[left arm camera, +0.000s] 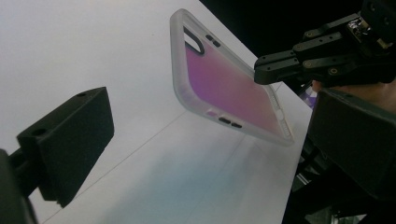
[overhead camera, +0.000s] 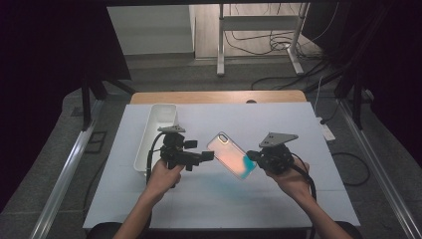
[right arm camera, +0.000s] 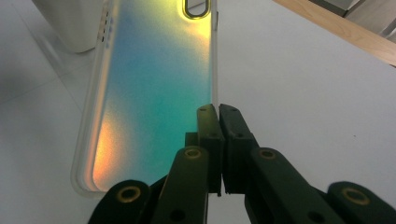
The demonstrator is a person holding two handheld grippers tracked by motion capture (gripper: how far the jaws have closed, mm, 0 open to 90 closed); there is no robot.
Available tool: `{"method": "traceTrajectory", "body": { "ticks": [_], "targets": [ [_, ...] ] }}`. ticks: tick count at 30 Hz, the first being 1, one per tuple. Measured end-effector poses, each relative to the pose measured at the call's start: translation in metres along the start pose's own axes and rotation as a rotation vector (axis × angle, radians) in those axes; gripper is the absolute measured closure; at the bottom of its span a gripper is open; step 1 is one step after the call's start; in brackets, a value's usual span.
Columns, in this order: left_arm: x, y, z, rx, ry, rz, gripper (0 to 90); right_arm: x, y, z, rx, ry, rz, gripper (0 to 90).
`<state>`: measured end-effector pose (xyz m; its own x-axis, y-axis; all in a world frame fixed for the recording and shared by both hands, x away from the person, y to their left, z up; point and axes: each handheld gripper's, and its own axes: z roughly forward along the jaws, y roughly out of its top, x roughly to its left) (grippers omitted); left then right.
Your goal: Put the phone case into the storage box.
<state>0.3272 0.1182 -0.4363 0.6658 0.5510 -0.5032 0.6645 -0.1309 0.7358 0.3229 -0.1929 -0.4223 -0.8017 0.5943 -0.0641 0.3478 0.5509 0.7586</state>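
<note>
A translucent phone case with an iridescent pink-to-teal back hangs tilted above the white table cover. My right gripper is shut on its long edge near the lower end; in the right gripper view the two jaws pinch the case's rim. My left gripper is open, pointing at the opposite side of the case from the left. In the left gripper view its wide-apart jaws frame the case without touching it, and the right gripper holds the case's far edge.
A long white bin stands on the table's left side, just behind the left hand; it also appears as a white bin in the right gripper view. The wooden table edge runs along the back. Cables and a metal frame lie on the floor beyond.
</note>
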Motion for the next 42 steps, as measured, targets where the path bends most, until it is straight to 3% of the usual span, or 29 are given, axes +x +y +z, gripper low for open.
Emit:
{"method": "traceTrajectory", "body": {
  "ticks": [8,15,20,25,26,30,36,38,39,42],
  "targets": [
    [0.001,0.0,0.008,0.037,-0.007,-0.021,1.3,0.008,0.003,0.001,-0.02,0.015,-0.013,88.2],
    [0.002,0.0,0.013,0.054,-0.043,-0.026,1.7,0.016,0.005,0.002,-0.03,0.027,-0.027,88.2],
    [0.001,0.0,0.016,0.081,-0.037,-0.031,7.8,0.02,0.006,0.003,-0.034,0.03,-0.038,88.2],
    [0.003,0.0,0.016,0.087,-0.063,-0.05,20.1,0.021,0.006,0.003,-0.039,0.031,-0.043,88.2],
    [0.003,0.0,0.016,0.091,-0.07,-0.054,27.4,0.022,0.006,0.003,-0.045,0.032,-0.045,88.2],
    [0.003,-0.001,0.016,0.091,-0.084,-0.064,39.1,0.023,0.007,0.003,-0.051,0.032,-0.049,88.2],
    [0.004,-0.002,0.016,0.098,-0.134,-0.09,63.2,0.025,0.007,0.004,-0.057,0.036,-0.052,88.2],
    [0.007,-0.003,0.016,0.078,-0.188,-0.13,69.4,0.025,0.006,0.004,-0.055,0.035,-0.056,88.2],
    [0.007,-0.003,0.016,0.078,-0.188,-0.13,75.7,0.025,0.006,0.004,-0.055,0.035,-0.056,88.2],
    [0.008,-0.003,0.015,0.071,-0.208,-0.151,79.9,0.025,0.005,0.006,-0.05,0.037,-0.058,87.8]
  ]
}}
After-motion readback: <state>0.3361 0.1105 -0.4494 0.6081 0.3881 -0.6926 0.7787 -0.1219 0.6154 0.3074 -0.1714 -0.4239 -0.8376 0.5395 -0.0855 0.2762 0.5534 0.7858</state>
